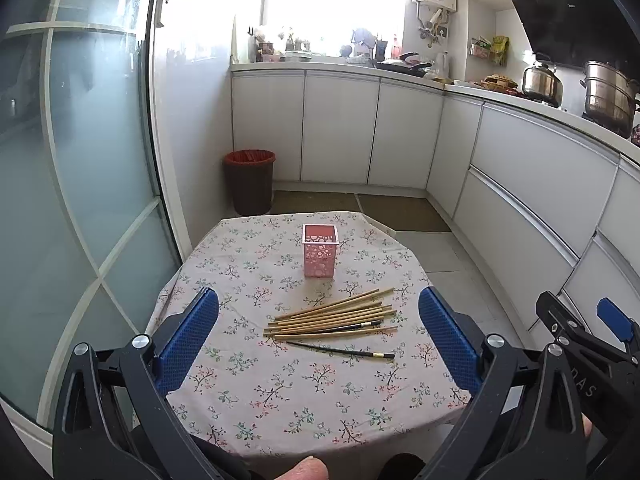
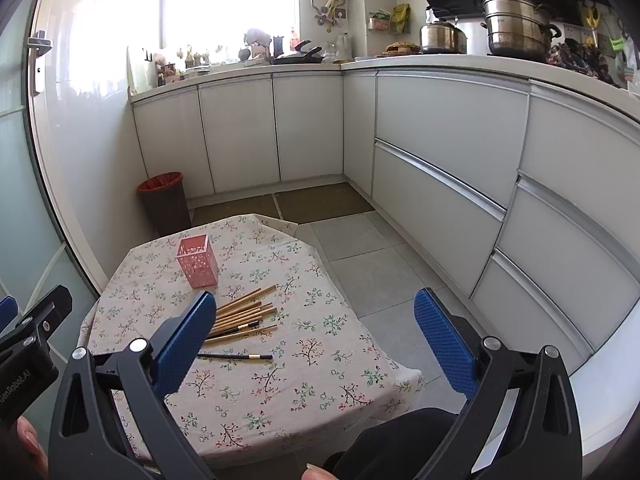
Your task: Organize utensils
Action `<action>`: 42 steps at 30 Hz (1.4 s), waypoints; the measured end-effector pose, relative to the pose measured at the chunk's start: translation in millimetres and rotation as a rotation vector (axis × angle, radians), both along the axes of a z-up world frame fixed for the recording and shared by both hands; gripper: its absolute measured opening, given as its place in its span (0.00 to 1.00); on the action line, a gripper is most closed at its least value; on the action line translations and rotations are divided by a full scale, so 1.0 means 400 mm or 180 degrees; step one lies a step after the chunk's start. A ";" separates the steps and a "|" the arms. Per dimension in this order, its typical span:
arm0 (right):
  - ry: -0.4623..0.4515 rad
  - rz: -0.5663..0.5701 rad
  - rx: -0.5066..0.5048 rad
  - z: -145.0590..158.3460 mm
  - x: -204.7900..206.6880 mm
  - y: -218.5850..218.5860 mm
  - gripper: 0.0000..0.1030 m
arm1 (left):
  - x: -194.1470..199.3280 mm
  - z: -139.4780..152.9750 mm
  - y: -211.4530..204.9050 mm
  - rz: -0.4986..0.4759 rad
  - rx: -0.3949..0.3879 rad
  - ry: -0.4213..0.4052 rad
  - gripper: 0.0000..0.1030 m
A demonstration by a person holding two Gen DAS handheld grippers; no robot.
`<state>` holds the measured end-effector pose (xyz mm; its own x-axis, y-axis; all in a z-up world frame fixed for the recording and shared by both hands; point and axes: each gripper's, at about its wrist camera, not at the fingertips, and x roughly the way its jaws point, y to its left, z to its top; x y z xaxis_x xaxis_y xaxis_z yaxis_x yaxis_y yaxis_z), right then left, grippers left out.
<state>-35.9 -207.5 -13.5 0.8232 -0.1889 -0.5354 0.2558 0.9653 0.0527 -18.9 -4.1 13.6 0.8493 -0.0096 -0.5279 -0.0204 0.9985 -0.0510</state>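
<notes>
Both tools, left (image 1: 319, 334) and right (image 2: 316, 334), gape wide and hold nothing, their blue pads dimpled. Slim wooden chopsticks (image 1: 334, 316) lie fanned mid-surface on floral cloth (image 1: 280, 400), near a square pink perforated holder (image 1: 320, 251); one black chopstick (image 1: 340, 350) lies apart.

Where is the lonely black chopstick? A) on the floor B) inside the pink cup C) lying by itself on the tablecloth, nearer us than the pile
C: the black chopstick lies alone on the tablecloth, apart from the chopstick pile.
</notes>
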 end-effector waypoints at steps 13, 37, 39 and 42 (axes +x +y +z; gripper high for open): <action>-0.0017 0.0014 0.0036 -0.002 -0.006 -0.002 0.94 | -0.003 0.018 0.002 0.0002 0.0015 0.0008 0.93; 0.0004 0.0027 0.0074 -0.004 -0.006 -0.006 0.94 | -0.003 -0.006 -0.011 0.0003 0.0029 0.0019 0.93; 0.0005 0.0028 0.0072 -0.004 -0.006 -0.005 0.94 | -0.003 -0.006 -0.010 -0.0002 0.0023 0.0021 0.93; 0.0006 0.0028 0.0074 -0.004 -0.006 -0.005 0.94 | -0.003 -0.006 -0.011 0.0000 0.0023 0.0023 0.93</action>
